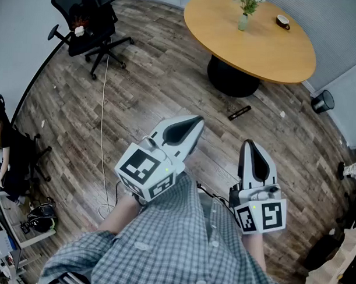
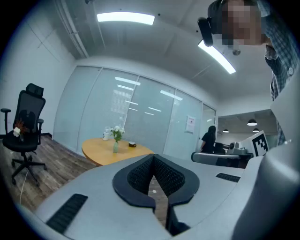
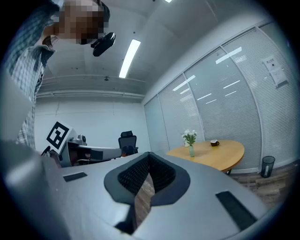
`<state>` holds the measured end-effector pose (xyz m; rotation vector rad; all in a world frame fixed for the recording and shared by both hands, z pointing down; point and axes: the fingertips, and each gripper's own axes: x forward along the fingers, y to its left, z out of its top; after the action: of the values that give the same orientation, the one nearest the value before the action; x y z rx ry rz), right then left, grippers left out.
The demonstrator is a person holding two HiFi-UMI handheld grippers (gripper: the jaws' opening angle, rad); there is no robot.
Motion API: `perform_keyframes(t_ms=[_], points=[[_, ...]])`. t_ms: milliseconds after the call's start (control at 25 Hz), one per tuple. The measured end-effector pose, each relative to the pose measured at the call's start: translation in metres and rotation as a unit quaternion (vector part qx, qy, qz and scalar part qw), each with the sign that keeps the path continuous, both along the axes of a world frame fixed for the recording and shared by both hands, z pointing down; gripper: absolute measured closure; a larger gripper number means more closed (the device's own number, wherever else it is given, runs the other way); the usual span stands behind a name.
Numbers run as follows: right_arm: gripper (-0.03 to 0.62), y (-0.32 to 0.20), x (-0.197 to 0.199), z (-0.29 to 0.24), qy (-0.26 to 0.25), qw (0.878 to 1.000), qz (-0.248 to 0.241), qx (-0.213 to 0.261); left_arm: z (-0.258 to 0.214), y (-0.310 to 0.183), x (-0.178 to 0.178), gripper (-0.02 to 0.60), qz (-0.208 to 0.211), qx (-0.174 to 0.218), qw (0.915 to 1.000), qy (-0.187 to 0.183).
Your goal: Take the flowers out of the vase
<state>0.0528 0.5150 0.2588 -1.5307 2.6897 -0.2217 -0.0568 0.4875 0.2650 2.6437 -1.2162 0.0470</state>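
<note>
Where the head view looks down, left gripper [image 1: 196,119]: jaws together, nothing between them, held over the wood floor [image 1: 139,90] in front of the plaid shirt [image 1: 174,243].
Right gripper [image 1: 248,142]: jaws together too, empty, beside the left one and apart from it.
Table [image 1: 274,51]: round and wooden, at the far end of the floor, well apart from both grippers.
Vase [image 1: 243,22]: small and pale green, upright on the table's far side.
Flowers [image 1: 249,2]: white, standing in the vase.
Cup [image 1: 282,21]: on the table, to the right of the vase.
Office chair [image 1: 89,25]: black, at the upper left, away from the table.
Bin [image 1: 323,101]: dark, on the floor to the right of the table.
Left gripper view, jaws: the black pads meet at the tips; only floor shows through the slit below them.
Left gripper view, vase [image 2: 115,147]: far beyond the jaws and to their left, upright on the table, flowers in it.
Right gripper view, jaws: closed tip to tip, gripping nothing.
Right gripper view, vase [image 3: 191,151]: far beyond the jaws and to their right, upright on the table with the flowers in it, the cup further right.
</note>
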Motion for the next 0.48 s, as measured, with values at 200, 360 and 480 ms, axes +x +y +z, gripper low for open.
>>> perform_keyframes(t_ms=[200, 360, 480], points=[[0.585, 0.001, 0.006, 0.002, 0.001, 1.0, 0.0, 0.0, 0.002, 0.002, 0.004, 0.574, -0.006, -0.003, 1.0, -0.002], [0.585, 0.002, 0.012, 0.004, 0.001, 1.0, -0.001, -0.002, 0.001, 0.004, 0.01, 0.574, -0.008, -0.001, 1.0, -0.004], [0.585, 0.004, 0.018, 0.002, -0.01, 1.0, 0.001, -0.002, 0.0, 0.007, 0.011, 0.574, -0.015, -0.001, 0.9999, 0.001]])
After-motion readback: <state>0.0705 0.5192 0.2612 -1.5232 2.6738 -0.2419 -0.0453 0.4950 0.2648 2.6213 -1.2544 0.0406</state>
